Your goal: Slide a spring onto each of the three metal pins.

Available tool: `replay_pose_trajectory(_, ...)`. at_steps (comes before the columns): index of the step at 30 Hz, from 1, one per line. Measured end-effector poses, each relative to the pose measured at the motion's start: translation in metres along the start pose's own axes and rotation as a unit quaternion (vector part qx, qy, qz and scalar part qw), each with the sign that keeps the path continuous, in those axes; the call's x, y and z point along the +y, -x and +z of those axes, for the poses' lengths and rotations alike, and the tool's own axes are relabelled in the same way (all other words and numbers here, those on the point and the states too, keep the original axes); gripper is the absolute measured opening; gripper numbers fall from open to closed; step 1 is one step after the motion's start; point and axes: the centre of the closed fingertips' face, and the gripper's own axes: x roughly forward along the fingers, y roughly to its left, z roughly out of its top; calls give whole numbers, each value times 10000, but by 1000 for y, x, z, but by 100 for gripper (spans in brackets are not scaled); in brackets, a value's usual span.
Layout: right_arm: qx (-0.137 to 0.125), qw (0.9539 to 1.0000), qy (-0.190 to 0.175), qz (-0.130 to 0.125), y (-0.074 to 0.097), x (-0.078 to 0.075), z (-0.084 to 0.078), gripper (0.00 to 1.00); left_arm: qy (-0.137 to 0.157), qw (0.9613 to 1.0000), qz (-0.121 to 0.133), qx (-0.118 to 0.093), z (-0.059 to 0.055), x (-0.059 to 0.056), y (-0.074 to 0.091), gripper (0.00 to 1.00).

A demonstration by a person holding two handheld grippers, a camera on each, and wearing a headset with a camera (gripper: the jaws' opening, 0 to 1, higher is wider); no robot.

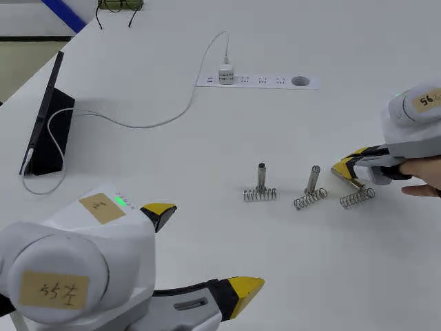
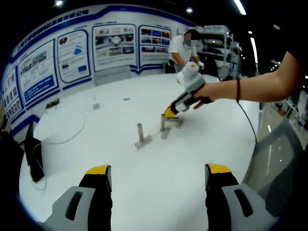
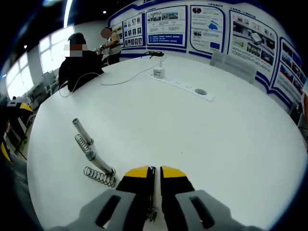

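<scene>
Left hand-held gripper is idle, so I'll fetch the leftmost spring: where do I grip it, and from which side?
Grip the spring across its coils near one end, coming down from above on the near side. It lies flat, crosswise in the head view, against the upright pin behind it, so the middle looks crowded; an end grip probably leaves the other end free to thread.

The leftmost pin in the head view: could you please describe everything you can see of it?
The leftmost pin is a short, silver-grey metal rod with a darker tip, standing upright on the white table. It is bare: no spring is on it. A spring lies on its side across its foot, apparently touching it. Nothing grips it. It stands left of a second pin, which tilts.
</scene>
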Motion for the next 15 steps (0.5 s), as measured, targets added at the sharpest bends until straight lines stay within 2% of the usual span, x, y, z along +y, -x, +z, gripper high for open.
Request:
replay_pose_trajectory(10, 196, 9998, 14, -5, -5, 1, -7, 10, -7, 10000, 25, 25, 0, 2, 1, 81)
replay_pose_trajectory(12, 325, 9995, 35, 1, -5, 2, -12, 10, 11, 10000, 19, 13, 0, 2, 1, 81)
replay_pose_trajectory(13, 234, 9997, 24, -14, -6, 1, -9, 10, 15, 10000, 19, 12, 0, 2, 1, 81)
replay_pose_trajectory(15, 259, 9997, 42, 3, -5, 1, -9, 9, 2, 10000, 19, 21, 0, 2, 2, 81)
